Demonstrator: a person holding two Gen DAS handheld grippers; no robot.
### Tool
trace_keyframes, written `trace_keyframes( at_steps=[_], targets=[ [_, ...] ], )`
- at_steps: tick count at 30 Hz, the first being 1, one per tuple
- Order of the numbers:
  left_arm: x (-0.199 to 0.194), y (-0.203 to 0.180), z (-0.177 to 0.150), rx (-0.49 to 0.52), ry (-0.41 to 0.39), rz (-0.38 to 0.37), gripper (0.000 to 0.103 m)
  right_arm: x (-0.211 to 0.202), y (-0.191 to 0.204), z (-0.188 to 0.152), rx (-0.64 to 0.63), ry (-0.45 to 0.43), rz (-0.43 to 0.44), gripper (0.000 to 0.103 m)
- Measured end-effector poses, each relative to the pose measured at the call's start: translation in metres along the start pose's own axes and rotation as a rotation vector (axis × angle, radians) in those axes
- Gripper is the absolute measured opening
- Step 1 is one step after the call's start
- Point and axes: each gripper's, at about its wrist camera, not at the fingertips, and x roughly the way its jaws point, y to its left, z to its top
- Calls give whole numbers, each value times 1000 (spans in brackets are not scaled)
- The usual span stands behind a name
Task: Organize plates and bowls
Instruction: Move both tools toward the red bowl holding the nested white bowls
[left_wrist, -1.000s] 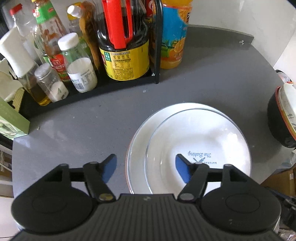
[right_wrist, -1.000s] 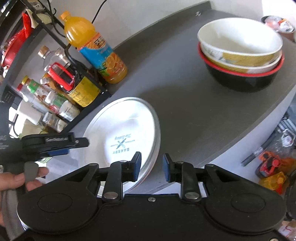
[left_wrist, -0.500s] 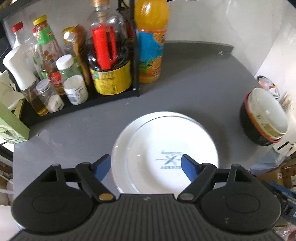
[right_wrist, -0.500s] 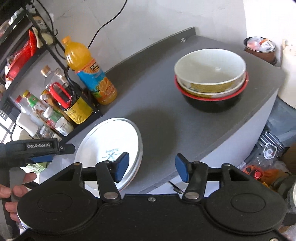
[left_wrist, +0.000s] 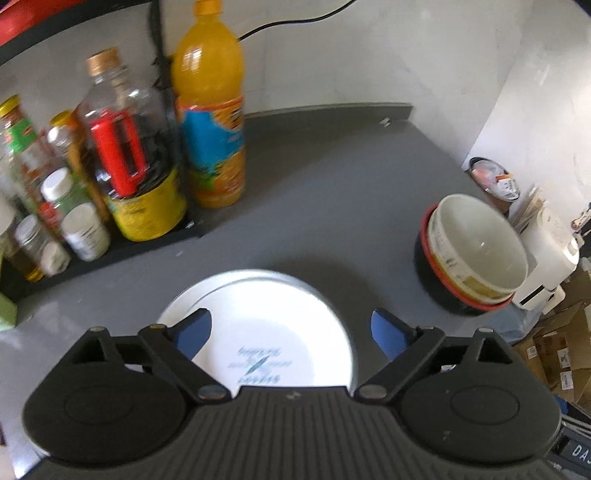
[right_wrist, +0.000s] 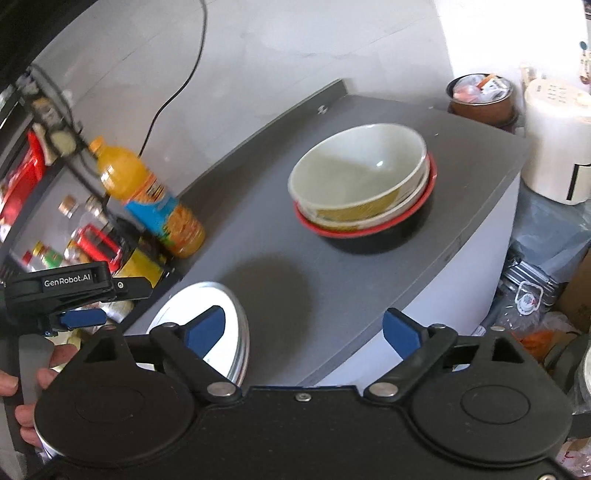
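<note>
You are in a home kitchen, grey bench (left_wrist: 332, 206), rack of condiment bottles (left_wrist: 122, 173), juice bottle (left_wrist: 212, 122), stacked bowls (right_wrist: 360, 184), plates (left_wrist: 266, 325).

Two plates (left_wrist: 266, 317), three bowls (right_wrist: 358, 184)

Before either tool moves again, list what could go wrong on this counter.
1. The stack of round white plates sits near the grey counter's front edge; a nudge might push it off.
2. The nested bowls, cream ones in a black red-rimmed bowl, sit slightly askew and may shift if lifted together.
3. The tall orange juice bottle stands close behind the plates and could topple if bumped.
</note>
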Motion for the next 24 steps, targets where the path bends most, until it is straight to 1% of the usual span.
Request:
trace_keyframes(
  at_steps=[2, 9, 17, 24],
  targets=[
    [9, -7, 7, 8, 21, -16, 93, 1, -7, 4, 10, -9, -24, 101],
    [27, -35, 26, 44, 28, -75, 93, 8, -30, 19, 49, -31, -74, 101],
    [49, -64, 50, 82, 38, -138, 93, 13, -40, 32, 75, -62, -118, 102],
    [71, -84, 68, 111, 44, -189, 93, 21, -49, 42, 136, -81, -144, 102]
  ],
)
